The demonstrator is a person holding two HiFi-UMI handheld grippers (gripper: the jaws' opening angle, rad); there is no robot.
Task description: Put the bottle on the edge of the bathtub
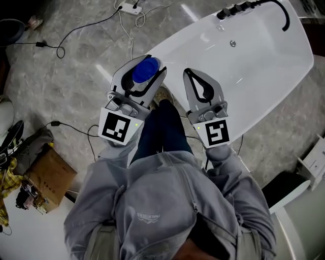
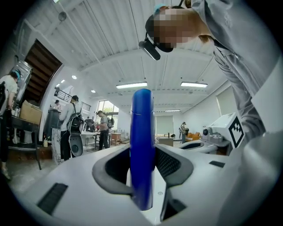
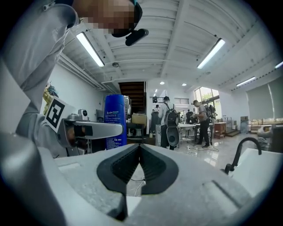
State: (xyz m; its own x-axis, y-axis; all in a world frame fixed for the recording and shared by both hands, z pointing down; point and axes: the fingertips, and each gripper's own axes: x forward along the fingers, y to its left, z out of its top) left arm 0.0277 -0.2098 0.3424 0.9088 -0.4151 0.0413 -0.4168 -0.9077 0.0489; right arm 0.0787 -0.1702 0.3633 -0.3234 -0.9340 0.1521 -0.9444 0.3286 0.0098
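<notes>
A blue bottle (image 1: 145, 71) stands upright between the jaws of my left gripper (image 1: 143, 62), which is shut on it; in the head view I look down on its round top. It hangs above the floor, just left of the near end of the white bathtub (image 1: 175, 43). In the left gripper view the bottle (image 2: 142, 132) fills the gap of the left gripper (image 2: 142, 153). My right gripper (image 1: 189, 72) is beside it, over the tub's near rim, shut and empty. In the right gripper view the right gripper (image 3: 139, 148) has its pads together, with the bottle (image 3: 115, 121) off to the left.
A black faucet (image 1: 244, 7) sits at the tub's far end. Cables and a power strip (image 1: 129, 7) lie on the marble floor. A cardboard box (image 1: 48, 175) and clutter are at lower left. Several people stand around tables in the background (image 2: 73, 128).
</notes>
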